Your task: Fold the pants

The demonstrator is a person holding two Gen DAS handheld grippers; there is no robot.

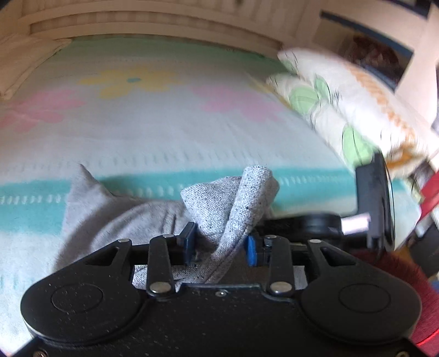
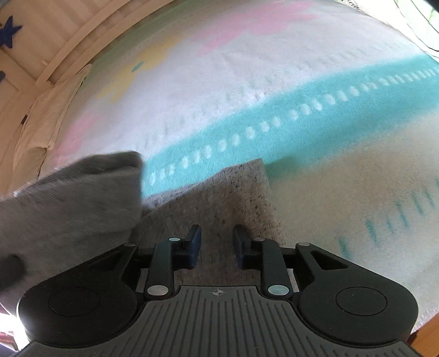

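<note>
Pants (image 1: 115,211) — grey, speckled fabric — are lying on the near part of a bed cover (image 1: 164,131), across its teal stripe. In the left wrist view, the left gripper (image 1: 221,243) is clenching a bunched fold of the pants between its blue pads; the pinched cloth is standing up in a rounded hump just beyond the fingertips, while the rest is spreading flat to the left, with one pointed corner sticking up at the far left. At the right of that view, part of the other black tool is showing, blurred.

In the right wrist view, the right gripper (image 2: 216,244) is hovering just over a flat panel of the pants (image 2: 219,197), its fingers parted with a clear gap and nothing visibly between them, so it is released. That panel is ending in a squared corner at the stripe's near edge. To the left, a lifted, blurred mass of the same grey cloth is hanging higher — probably the portion the left gripper is holding, though the blur makes this uncertain.

A floral pillow (image 1: 343,96) is lying at the far right of the bed, and a pale wooden bed frame (image 1: 153,19) is running along the far side.
</note>
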